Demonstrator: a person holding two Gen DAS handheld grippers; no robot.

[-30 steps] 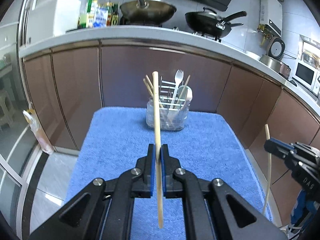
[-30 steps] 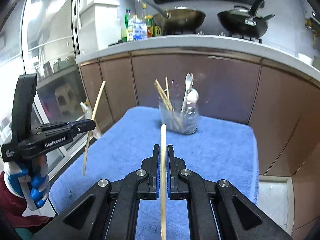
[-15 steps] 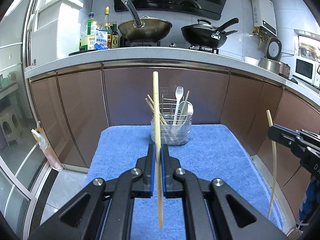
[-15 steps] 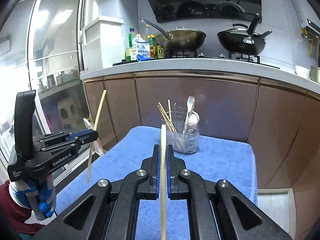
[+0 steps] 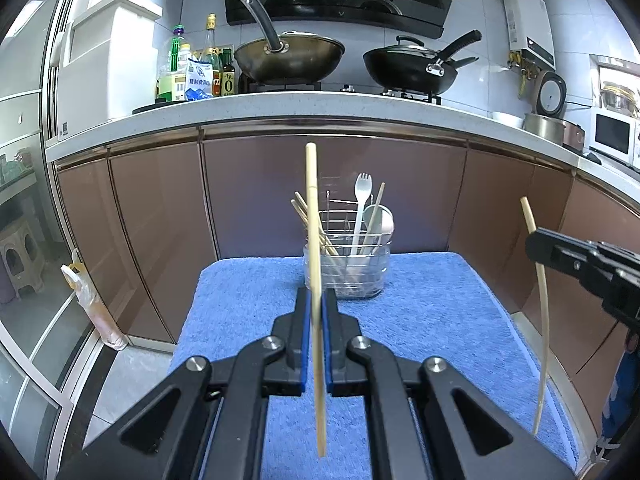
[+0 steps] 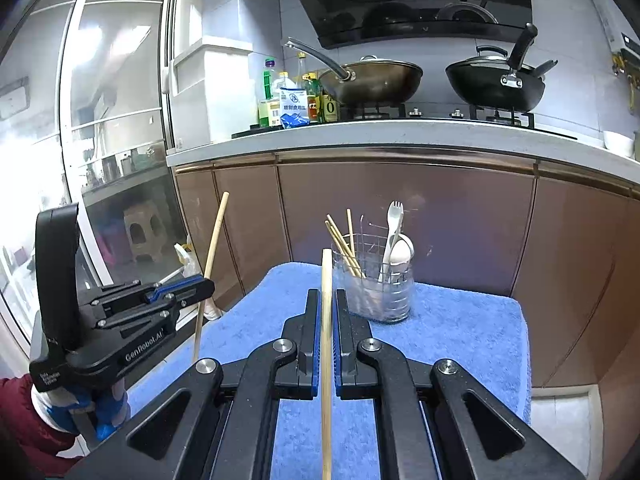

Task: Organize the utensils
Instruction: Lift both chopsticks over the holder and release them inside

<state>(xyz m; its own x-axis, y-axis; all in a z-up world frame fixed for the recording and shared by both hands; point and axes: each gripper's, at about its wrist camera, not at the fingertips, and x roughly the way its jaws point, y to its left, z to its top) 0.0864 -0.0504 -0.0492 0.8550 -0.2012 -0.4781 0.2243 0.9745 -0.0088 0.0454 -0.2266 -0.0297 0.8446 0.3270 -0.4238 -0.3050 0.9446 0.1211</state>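
Note:
A clear utensil holder stands at the far end of a blue towel; it holds several wooden chopsticks, a white fork and a spoon. It also shows in the right wrist view. My left gripper is shut on an upright wooden chopstick, held above the towel's near half. My right gripper is shut on another upright chopstick. Each gripper appears in the other's view: the right gripper with its chopstick, the left gripper with its chopstick.
Brown cabinet fronts rise right behind the towel under a white counter. Two pans and bottles sit on the counter. A glass sliding door is on the left. The towel drops off at its left and right edges.
Both grippers, each still holding its chopstick, have lifted and pulled back from the holder. The views now sit higher and more level, with the counter and hood in sight.

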